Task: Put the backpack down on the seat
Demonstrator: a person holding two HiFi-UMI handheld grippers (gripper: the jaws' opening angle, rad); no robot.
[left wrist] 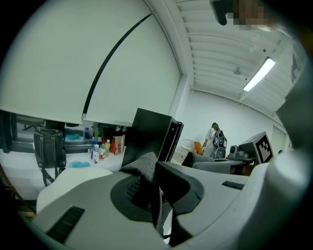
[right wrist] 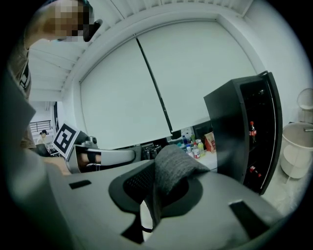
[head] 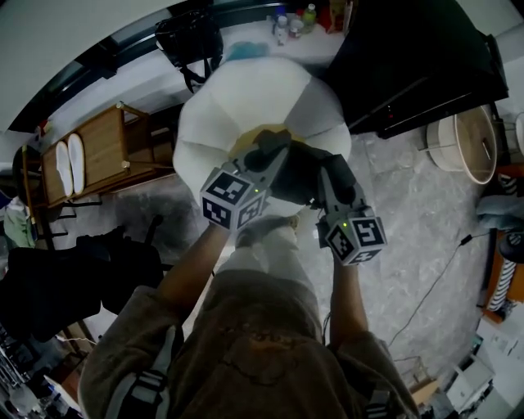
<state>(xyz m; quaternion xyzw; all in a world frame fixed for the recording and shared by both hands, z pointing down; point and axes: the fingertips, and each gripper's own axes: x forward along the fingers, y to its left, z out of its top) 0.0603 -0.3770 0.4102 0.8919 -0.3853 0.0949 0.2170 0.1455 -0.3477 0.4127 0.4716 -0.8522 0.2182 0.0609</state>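
Note:
Seen from the head view, the dark backpack (head: 296, 173) hangs between my two grippers, just above the big white rounded seat (head: 237, 98). My left gripper (head: 270, 154) holds it at its left side and my right gripper (head: 331, 178) at its right. In the left gripper view the left gripper (left wrist: 151, 181) is shut on a grey fabric strap (left wrist: 143, 167). The right gripper (right wrist: 155, 189) pinches a similar grey strap (right wrist: 172, 166) in the right gripper view. Whether the pack's bottom touches the seat is hidden.
A tall black cabinet (head: 417, 57) stands at the right, with a white round basket (head: 467, 143) beside it. A wooden shelf with slippers (head: 90, 151) is at the left. Behind the seat, a counter carries a black bag (head: 188, 37) and bottles (head: 291, 20). A cable (head: 434, 278) crosses the floor.

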